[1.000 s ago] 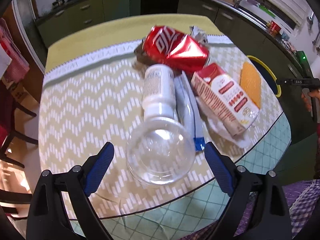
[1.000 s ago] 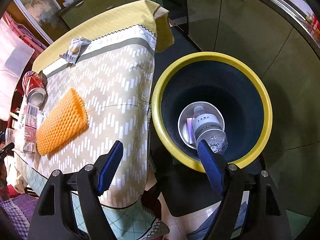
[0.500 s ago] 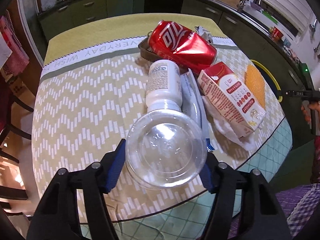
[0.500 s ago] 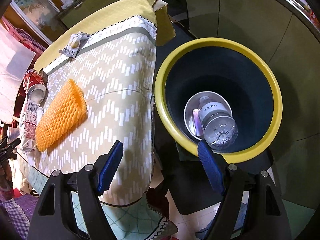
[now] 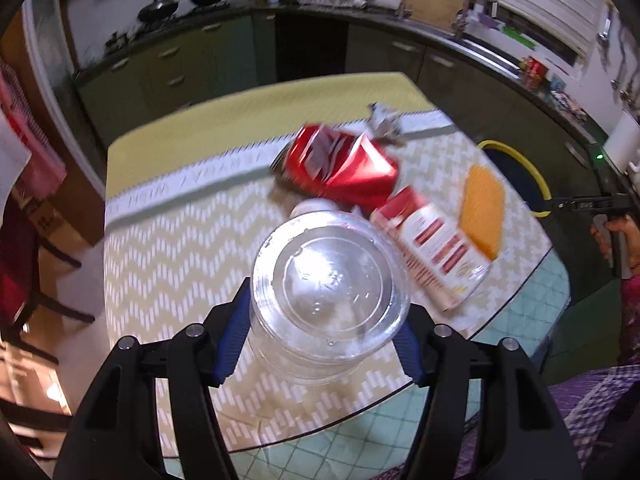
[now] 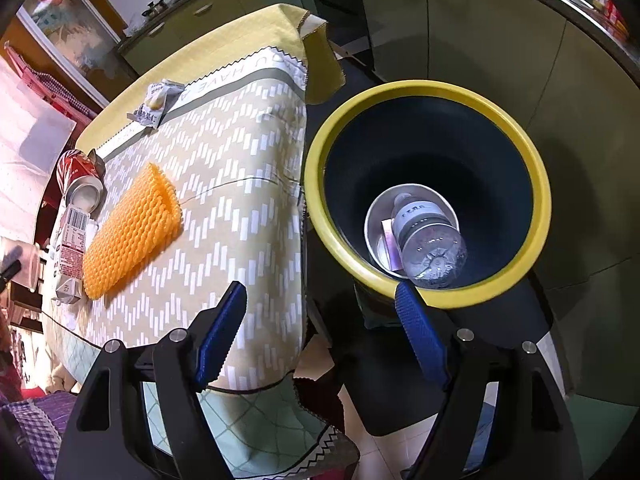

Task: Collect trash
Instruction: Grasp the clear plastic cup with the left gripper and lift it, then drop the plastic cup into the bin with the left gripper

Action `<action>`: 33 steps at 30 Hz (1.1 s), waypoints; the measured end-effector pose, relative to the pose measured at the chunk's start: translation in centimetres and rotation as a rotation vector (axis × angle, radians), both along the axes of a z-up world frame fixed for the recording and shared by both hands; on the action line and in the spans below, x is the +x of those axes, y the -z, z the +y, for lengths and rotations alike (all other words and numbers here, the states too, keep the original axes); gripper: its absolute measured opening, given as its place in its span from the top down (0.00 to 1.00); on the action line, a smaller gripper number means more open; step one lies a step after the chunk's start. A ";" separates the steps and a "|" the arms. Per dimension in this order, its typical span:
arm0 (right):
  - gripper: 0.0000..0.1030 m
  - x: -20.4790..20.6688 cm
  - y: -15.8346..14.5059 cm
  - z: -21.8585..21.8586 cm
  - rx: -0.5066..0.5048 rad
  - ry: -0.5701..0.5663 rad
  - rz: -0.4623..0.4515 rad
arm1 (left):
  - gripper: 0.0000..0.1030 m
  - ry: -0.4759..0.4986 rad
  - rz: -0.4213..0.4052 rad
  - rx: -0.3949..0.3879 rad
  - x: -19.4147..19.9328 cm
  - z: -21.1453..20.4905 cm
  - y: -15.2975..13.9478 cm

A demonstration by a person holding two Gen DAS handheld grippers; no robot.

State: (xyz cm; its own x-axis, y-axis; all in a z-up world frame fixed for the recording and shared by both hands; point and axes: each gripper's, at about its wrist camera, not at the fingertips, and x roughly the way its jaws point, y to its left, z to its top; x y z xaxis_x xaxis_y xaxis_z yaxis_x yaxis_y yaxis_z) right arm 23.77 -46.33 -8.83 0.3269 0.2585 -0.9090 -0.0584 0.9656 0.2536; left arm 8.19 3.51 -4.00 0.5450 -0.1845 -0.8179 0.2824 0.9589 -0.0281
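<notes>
Your left gripper has its jaws clamped on a clear plastic bottle, base toward the camera, raised off the bench. Just past it lie a red-and-white carton and a crushed red can, carton tip near the can; an orange mesh sleeve sits right of the carton, a crumpled wrapper behind the can. Frame is motion-blurred. Your right gripper has its jaws wide and empty, hanging over the gap between bench edge and a yellow-rimmed bin. Inside the bin: another bottle lying in a paper cup. The bin stands just beside the bench, apart from the sleeve.
</notes>
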 end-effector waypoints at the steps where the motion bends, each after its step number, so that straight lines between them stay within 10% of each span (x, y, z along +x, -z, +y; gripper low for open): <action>1: 0.26 -0.2 -0.1 -0.2 0.004 0.004 -0.004 | 0.42 0.020 -0.013 -0.003 0.1 -0.6 -0.7; 19: 0.26 -6.8 -0.5 -10.2 0.036 0.227 -0.063 | 0.42 0.646 0.028 -0.132 8.8 -30.6 -2.7; 33: 0.26 -8.0 1.7 -13.5 0.069 0.302 -0.032 | 0.29 0.647 0.172 -0.062 18.7 -45.4 5.6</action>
State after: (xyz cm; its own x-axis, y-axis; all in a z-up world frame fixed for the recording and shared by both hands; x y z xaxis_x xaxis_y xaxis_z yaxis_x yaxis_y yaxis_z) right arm 15.76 -59.84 -10.57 0.4261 0.2060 -0.8809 0.2198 0.9210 0.3217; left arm 26.85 -41.90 -9.56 0.1713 -0.4794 -0.8607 0.7864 0.5929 -0.1737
